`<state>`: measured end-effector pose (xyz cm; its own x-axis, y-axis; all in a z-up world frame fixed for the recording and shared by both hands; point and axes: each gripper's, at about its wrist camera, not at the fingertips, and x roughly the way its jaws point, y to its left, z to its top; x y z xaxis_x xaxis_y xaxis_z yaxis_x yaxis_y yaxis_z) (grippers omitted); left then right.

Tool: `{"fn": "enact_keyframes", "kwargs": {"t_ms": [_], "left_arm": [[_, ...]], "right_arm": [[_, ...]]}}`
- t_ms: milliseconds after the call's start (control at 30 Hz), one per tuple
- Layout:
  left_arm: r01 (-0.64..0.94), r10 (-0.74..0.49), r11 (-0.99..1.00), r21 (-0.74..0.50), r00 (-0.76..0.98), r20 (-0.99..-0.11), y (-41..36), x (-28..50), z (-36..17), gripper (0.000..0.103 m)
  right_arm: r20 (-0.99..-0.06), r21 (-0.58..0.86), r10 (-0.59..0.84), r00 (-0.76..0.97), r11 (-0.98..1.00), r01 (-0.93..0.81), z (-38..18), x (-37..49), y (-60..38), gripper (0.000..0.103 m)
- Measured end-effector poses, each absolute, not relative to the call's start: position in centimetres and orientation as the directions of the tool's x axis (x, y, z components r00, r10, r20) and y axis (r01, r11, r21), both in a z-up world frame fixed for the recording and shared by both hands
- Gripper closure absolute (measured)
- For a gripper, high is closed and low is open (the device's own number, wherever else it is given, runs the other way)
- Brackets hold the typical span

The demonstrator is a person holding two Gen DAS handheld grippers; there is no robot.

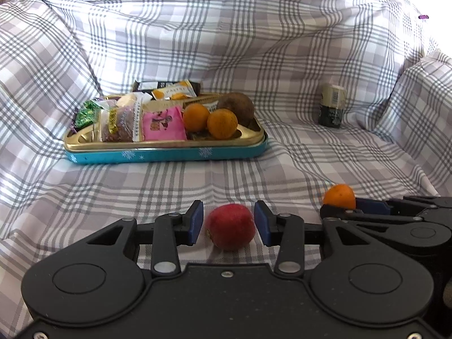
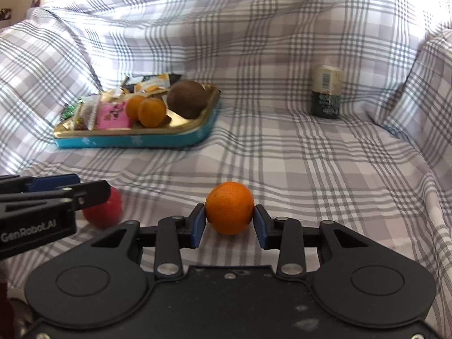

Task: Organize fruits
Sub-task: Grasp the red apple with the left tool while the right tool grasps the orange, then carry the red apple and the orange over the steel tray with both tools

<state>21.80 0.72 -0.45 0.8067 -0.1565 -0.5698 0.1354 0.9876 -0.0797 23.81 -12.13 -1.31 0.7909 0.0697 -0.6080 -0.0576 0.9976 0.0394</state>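
Straddling a red fruit (image 1: 230, 226), the left tool (image 1: 228, 223) has its blue pads spread to either side, with slim gaps visible, so it stands apart and has not yet taken hold. The right tool (image 2: 229, 220) has an orange (image 2: 229, 208) between its pads, which look to be touching the peel on both sides; I judge it clamped on the fruit, though how firmly cannot be told. Both fruits rest on the checked bedsheet (image 1: 282, 155) just ahead of each tool. Far ahead and to the left sits the teal tin tray (image 1: 169, 155), already carrying two oranges, a brown fruit and snack packets. To do this well, close the left pads across the fruit's widest part, squeezing gently, then lift straight before carrying toward the tray's bare corner.
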Motion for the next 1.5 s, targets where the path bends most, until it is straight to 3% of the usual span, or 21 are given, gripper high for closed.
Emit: {"fn": "enact_keyframes", "kwargs": {"t_ms": [500,833,1267,1500], "left_arm": [[0.140,-0.129,0.990,-0.029,0.788,-0.601,-0.3,22.7,-1.4,0.052],[0.157,-0.174,0.984,-0.080,0.791,-0.587,0.1,22.5,-0.9,0.053],[0.082,-0.136,0.988,-0.129,0.862,-0.489,2.1,16.7,3.7,0.053],[0.045,-0.111,0.989,-0.139,0.853,-0.510,3.8,10.9,4.0,0.053]], "right_arm": [[-0.599,0.013,0.052,0.799,0.998,-0.055,-1.7,23.9,-11.9,0.064],[-0.594,0.020,0.049,0.803,0.999,-0.046,-1.5,23.8,-11.9,0.065],[-0.382,0.015,0.039,0.923,0.999,-0.036,2.0,18.1,-12.5,0.065],[-0.359,0.063,0.078,0.930,0.996,-0.059,2.4,11.3,-12.5,0.065]]}}
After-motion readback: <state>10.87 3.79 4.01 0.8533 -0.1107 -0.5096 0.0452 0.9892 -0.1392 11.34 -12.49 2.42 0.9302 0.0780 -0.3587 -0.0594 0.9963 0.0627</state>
